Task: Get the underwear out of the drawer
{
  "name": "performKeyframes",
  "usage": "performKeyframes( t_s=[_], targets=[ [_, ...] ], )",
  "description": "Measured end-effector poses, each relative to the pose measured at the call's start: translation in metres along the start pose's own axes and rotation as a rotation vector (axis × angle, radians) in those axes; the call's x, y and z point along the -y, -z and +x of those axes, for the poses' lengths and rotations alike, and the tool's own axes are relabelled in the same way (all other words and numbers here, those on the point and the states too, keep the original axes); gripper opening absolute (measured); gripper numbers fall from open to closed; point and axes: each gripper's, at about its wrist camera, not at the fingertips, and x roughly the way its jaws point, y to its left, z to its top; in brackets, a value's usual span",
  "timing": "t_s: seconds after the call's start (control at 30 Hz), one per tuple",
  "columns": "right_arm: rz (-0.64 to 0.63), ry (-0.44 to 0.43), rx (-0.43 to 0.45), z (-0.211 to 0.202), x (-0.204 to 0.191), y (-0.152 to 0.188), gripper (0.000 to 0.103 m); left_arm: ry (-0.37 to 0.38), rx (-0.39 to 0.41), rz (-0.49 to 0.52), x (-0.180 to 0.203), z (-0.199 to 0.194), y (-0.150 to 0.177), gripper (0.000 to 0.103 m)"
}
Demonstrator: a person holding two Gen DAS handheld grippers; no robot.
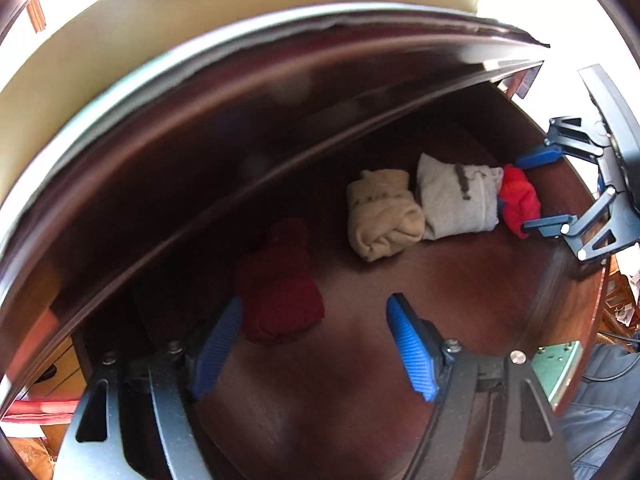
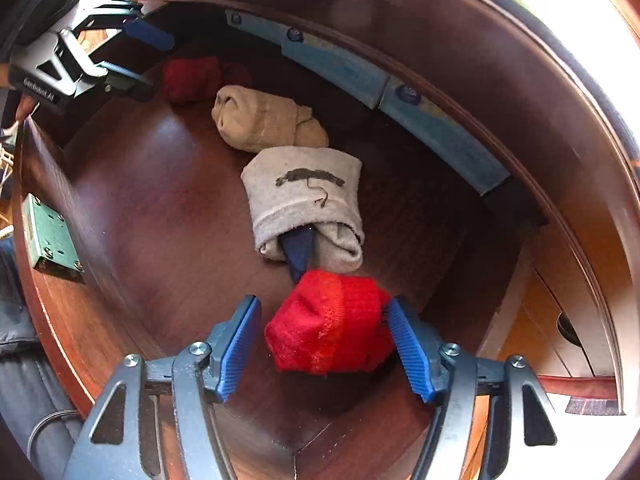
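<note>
The drawer (image 2: 132,184) floor lies bare along its near side. Four rolled bundles line the back: dark red roll (image 1: 278,296), beige roll (image 1: 380,216), grey roll (image 2: 304,200), bright red roll (image 2: 332,320). Overhead, seemingly the desktop (image 1: 224,128) limits headroom.

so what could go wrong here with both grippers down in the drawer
1. The right gripper straddles the bright red roll, but only one pad looks to be touching it; closing off-centre might push it aside.
2. A dark blue piece poking out of the grey roll lies against the red one and may get dragged along.
3. The left gripper stands open with the dark red roll near one finger only, so it could miss.
</note>
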Motion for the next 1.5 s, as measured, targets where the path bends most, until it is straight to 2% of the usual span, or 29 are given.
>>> performKeyframes(
  t_s=[0.1,0.27,0.43,0.57,0.7,0.73,0.83,1.0,1.1,1.17,1.5],
  targets=[
    [-0.009,0.001,-0.001,0.002,0.0,0.002,0.059,-0.004,-0.032,0.026,0.004,0.008,0.0,0.076],
    [-0.022,0.002,-0.006,0.001,-0.004,0.001,0.059,-0.04,-0.053,0.056,0.01,0.017,-0.008,0.076],
    [-0.031,0.011,-0.016,0.005,-0.007,-0.006,0.059,-0.1,-0.102,0.116,0.021,0.032,-0.019,0.076],
    [-0.039,0.028,-0.023,0.009,-0.017,-0.009,0.054,-0.159,-0.128,0.156,0.027,0.044,-0.021,0.075],
    [-0.049,0.05,-0.031,0.011,-0.018,-0.01,0.051,-0.22,-0.134,0.2,0.038,0.049,-0.019,0.053],
    [-0.046,0.055,-0.03,0.012,-0.018,-0.01,0.05,-0.221,-0.137,0.208,0.032,0.051,-0.016,0.042],
    [-0.039,0.064,-0.017,0.011,-0.021,-0.009,0.044,-0.212,-0.139,0.233,0.038,0.05,-0.012,0.037],
    [-0.024,0.062,0.001,0.005,-0.023,-0.007,0.037,-0.112,-0.121,0.195,0.034,0.033,-0.008,0.034],
    [-0.01,0.049,0.022,0.001,-0.023,-0.004,0.027,-0.07,-0.09,0.165,0.034,0.02,-0.005,0.034],
    [0.001,0.022,0.029,-0.003,-0.025,-0.001,0.025,-0.048,-0.069,0.143,0.032,0.01,-0.002,0.034],
    [0.051,0.004,0.066,-0.014,-0.016,0.009,0.019,0.013,0.091,0.031,0.027,-0.044,0.011,0.034]
  ],
)
